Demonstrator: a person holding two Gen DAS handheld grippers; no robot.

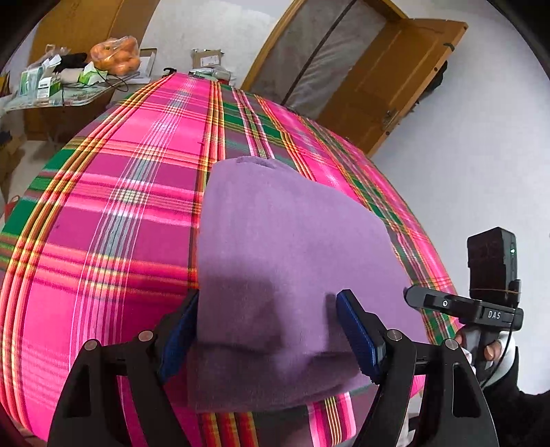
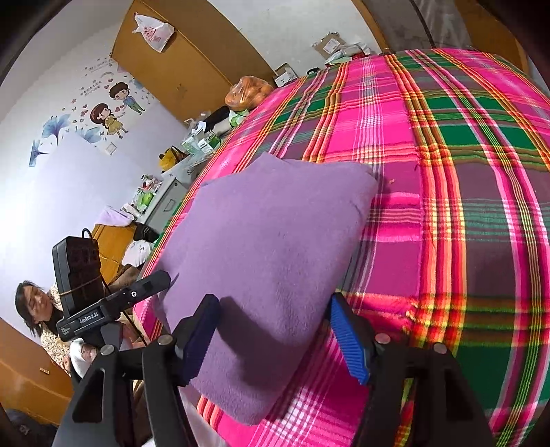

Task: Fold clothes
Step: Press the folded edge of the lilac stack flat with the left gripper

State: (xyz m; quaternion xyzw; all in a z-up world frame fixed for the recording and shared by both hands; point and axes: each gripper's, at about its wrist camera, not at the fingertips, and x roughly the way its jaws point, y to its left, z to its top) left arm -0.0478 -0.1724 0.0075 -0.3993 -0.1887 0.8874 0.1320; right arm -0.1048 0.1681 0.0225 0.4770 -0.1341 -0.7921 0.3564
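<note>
One folded purple garment [image 1: 285, 261], lengthwise away

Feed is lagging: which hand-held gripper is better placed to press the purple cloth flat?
Probably the left hand-held gripper: its open fingers straddle the purple cloth squarely. The right sits at its edge.

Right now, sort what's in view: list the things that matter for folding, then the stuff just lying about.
For the job:
purple cloth, folded, on the plaid bedspread
left gripper, open around its near edge
right gripper, open around it

Lying about:
bag of oranges
boxes on the side table
white plastic bag on the wardrobe
</note>
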